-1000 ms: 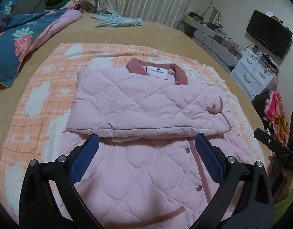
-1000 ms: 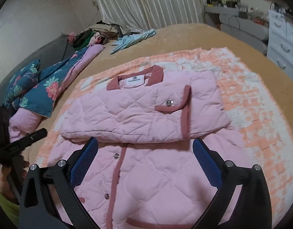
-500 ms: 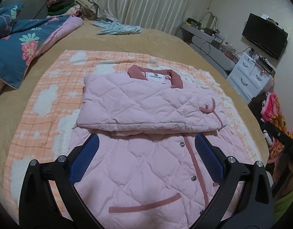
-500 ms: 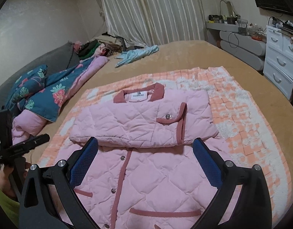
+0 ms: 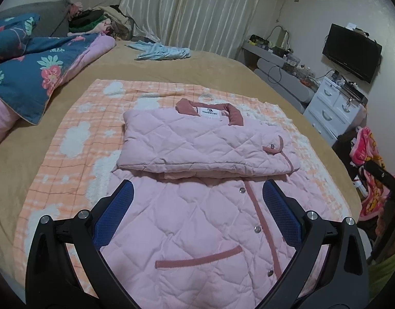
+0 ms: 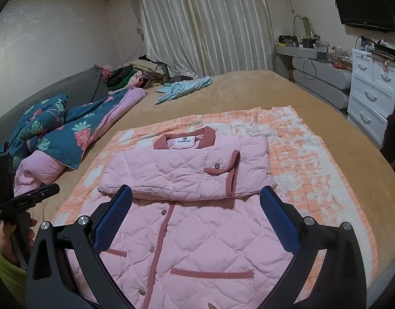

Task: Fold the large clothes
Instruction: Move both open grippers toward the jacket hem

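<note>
A pink quilted jacket [image 5: 197, 221] [image 6: 197, 242] with dark pink trim lies flat on an orange checked blanket [image 5: 76, 134] [image 6: 313, 159] on the bed. Both sleeves are folded across its chest, collar at the far end, hem nearest me. My left gripper [image 5: 197, 195] hangs open above the lower half of the jacket, holding nothing. My right gripper [image 6: 196, 200] is open too, above the same part. The left gripper [image 6: 27, 200] shows at the left edge of the right wrist view, in a hand. The right gripper [image 5: 385, 180] shows at the right edge of the left wrist view.
A blue floral quilt [image 5: 30, 72] [image 6: 55, 134] lies bunched at the bed's left. A light blue garment [image 5: 161, 51] [image 6: 184, 88] lies at the far side. White drawers [image 5: 333, 108] [image 6: 372, 95] and a grey desk stand to the right. A pile of clothes [image 6: 135, 74] sits by the curtains.
Both grippers have pulled back and risen from the jacket, so more of its lower half and hem shows. The jacket itself has not moved. Both stay open.
</note>
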Demonstrator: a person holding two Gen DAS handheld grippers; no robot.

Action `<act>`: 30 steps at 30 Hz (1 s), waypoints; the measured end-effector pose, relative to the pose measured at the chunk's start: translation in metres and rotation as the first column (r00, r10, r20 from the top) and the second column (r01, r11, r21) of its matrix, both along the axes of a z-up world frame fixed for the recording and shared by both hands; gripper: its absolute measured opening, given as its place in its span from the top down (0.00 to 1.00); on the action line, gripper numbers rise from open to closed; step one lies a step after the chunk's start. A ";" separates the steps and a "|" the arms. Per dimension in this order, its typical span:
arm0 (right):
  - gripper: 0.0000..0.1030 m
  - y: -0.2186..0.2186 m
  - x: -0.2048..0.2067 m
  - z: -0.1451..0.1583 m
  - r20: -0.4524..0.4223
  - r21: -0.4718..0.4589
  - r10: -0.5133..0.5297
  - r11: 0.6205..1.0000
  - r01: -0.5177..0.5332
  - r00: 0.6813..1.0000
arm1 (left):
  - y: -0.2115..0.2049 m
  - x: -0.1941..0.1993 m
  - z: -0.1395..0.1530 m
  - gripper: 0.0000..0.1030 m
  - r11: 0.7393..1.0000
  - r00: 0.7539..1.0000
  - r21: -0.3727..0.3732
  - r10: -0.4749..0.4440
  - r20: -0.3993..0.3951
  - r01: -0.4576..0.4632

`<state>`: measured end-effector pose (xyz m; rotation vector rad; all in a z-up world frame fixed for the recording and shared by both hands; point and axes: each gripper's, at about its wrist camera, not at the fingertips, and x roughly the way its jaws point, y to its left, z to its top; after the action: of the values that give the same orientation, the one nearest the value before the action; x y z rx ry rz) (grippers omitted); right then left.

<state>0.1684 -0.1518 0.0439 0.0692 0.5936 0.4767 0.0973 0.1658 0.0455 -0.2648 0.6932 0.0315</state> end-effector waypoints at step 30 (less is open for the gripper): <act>0.04 -0.051 -0.048 -0.051 -0.111 -0.100 -0.037 0.995 0.026 0.993 | 0.009 -0.079 -0.073 0.09 0.998 0.990 0.036 0.051 -0.134 -0.047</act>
<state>0.1207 -0.2030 -0.0068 0.0117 0.7246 0.4138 0.0183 0.1751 -0.0274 -0.2498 0.8197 0.1080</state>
